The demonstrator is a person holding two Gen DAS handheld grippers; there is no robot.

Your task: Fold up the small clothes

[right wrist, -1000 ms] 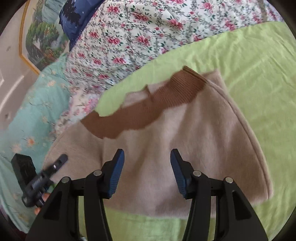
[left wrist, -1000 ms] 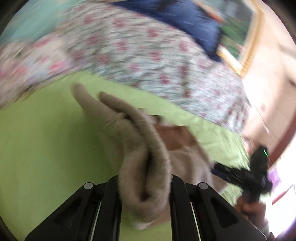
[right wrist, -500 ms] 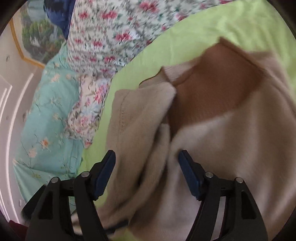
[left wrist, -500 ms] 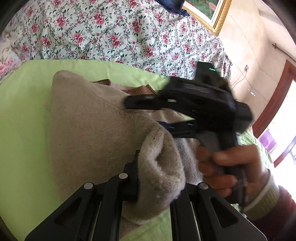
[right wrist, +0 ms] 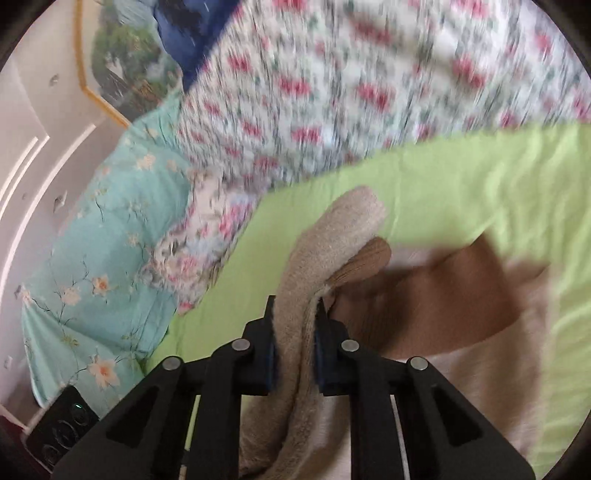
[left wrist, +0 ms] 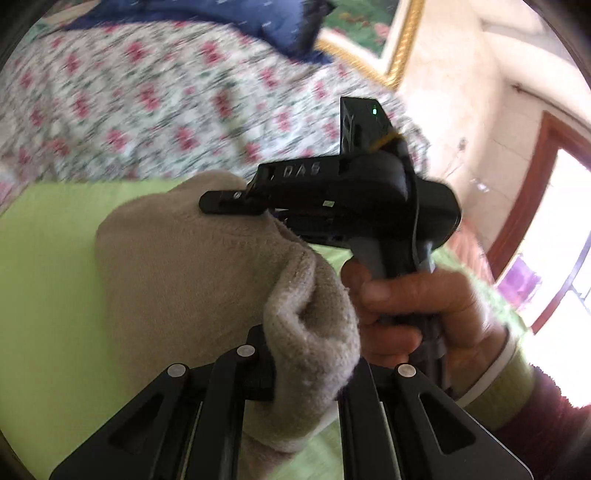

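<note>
- Two tongs are clamped on one beige garment (left wrist: 177, 273): the left tongs (left wrist: 306, 369) are closed on a thick bunched fold of it, and the right tongs (right wrist: 293, 347) are closed on a doubled edge that rises between their blue pads.
- Seen from the left wrist, the right tongs (left wrist: 236, 202) are held just above the far part of the same garment, with the person's right hand (left wrist: 410, 317) wrapped round the handle; both grips lie close together.
- A fold is judged to be under way rather than finished: one side of the garment is lifted and rolled over, while its brown ribbed band (right wrist: 432, 295) and the pale body to the right lie spread on the sheet.
- What is judged to be left: the held edge must be carried across and laid down, the layers flattened, and probably a further fold made. No finished, squared bundle is shown.
- The garment rests on a lime-green sheet (right wrist: 461, 184) on the bed, mostly near and right in the right-wrist view.
- Beyond it, at the far side, a floral quilt (right wrist: 332, 92) is heaped; a turquoise flowered pillow (right wrist: 110, 229) lies to the left, and a dark blue pillow (left wrist: 229, 26) sits farther back below a gold-framed picture (left wrist: 399, 48).
- Little stands in the way on the sheet itself; the quilt's edge runs close behind the garment, and the nearness of the two tongs is judged to be the main risk of a clash.
- Much of the background is blurred, so finer detail cannot be told.
</note>
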